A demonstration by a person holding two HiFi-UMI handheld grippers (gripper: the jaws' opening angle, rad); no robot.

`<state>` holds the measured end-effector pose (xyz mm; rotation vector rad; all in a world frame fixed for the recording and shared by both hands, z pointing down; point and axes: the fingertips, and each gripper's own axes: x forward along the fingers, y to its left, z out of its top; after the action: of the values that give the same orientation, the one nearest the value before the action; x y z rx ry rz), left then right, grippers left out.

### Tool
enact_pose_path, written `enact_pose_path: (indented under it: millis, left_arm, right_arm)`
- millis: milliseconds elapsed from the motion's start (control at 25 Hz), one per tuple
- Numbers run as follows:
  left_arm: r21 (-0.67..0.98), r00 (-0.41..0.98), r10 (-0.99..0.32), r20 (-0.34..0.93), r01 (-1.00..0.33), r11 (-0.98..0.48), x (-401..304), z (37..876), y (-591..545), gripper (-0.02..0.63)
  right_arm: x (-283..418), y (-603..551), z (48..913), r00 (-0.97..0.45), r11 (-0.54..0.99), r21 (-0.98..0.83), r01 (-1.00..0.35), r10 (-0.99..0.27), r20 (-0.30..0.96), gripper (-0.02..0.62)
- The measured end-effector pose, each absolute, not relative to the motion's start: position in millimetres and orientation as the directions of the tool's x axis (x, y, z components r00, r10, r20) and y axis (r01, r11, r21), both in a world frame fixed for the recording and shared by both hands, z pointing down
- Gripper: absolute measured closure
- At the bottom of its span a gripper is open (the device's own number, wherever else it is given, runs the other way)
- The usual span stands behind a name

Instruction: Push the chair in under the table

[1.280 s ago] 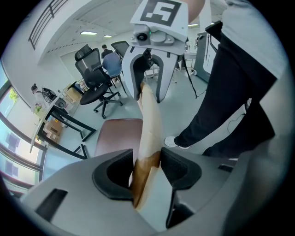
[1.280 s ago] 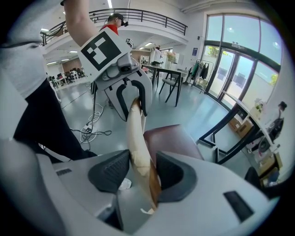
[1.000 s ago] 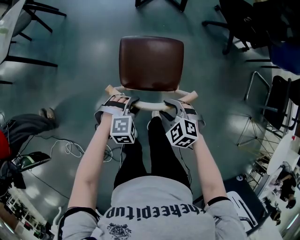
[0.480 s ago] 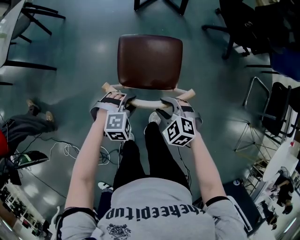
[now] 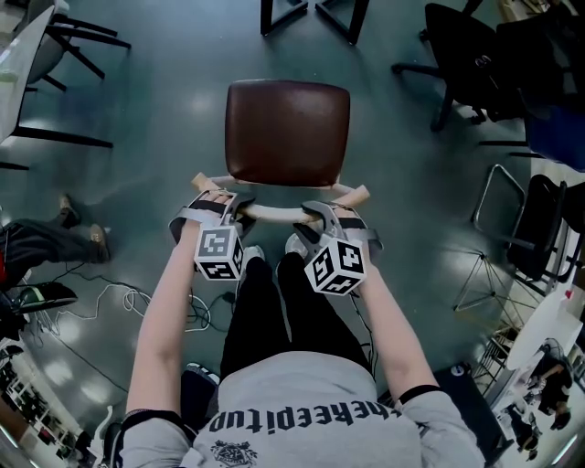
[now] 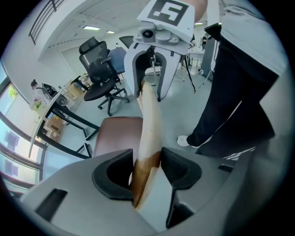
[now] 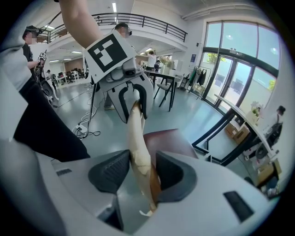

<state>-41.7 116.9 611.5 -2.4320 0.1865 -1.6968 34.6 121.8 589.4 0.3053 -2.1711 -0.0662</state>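
Note:
The chair has a brown padded seat and a curved pale wooden back rail, and stands right in front of the person. My left gripper is shut on the rail's left part and my right gripper on its right part. The left gripper view has the rail pinched between the left gripper's dark pads. In the right gripper view the rail sits likewise in the right gripper. Black legs, perhaps the table's, show just beyond the seat.
Black office chairs stand at the far right and a metal frame at the right. Another table's black legs are at the upper left. Cables lie on the floor, and another person's shoes show at the left.
The chair, both grippers and the person have moved forward; the black legs beyond the seat show more. The shoes at the left have shifted.

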Motion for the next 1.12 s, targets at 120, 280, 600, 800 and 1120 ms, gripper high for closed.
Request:
enact_pose_path:
  millis: [120, 280, 600, 800, 1120]
  left_arm:
    - [-0.215, 0.339, -0.203, 0.919, -0.004, -0.977, -41, 611, 116, 0.408]
    - [-0.222, 0.335, -0.208, 0.919, 0.004, -0.975, -43, 612, 114, 0.41]
    - [-0.216, 0.348, -0.193, 0.917, 0.027, -0.976, -44, 611, 115, 0.413]
    - [-0.249, 0.35, -0.221, 0.91, 0.036, -0.968, -45, 612, 99, 0.414]
    - [-0.265, 0.365, -0.224, 0.904, 0.066, -0.962, -41, 610, 53, 0.414]
  right_arm:
    - [35, 121, 589, -0.552, 0.968, 0.161, -0.195, -0.244, 0.797, 0.411]
    - [33, 119, 589, -0.552, 0.967, 0.161, -0.198, -0.246, 0.797, 0.411]
    - [32, 120, 588, -0.55, 0.966, 0.164, -0.199, -0.248, 0.798, 0.41]
    - [32, 105, 590, -0.543, 0.959, 0.17, -0.225, -0.269, 0.796, 0.407]
    - [35, 60, 588, -0.539, 0.954, 0.168, -0.25, -0.281, 0.794, 0.407]
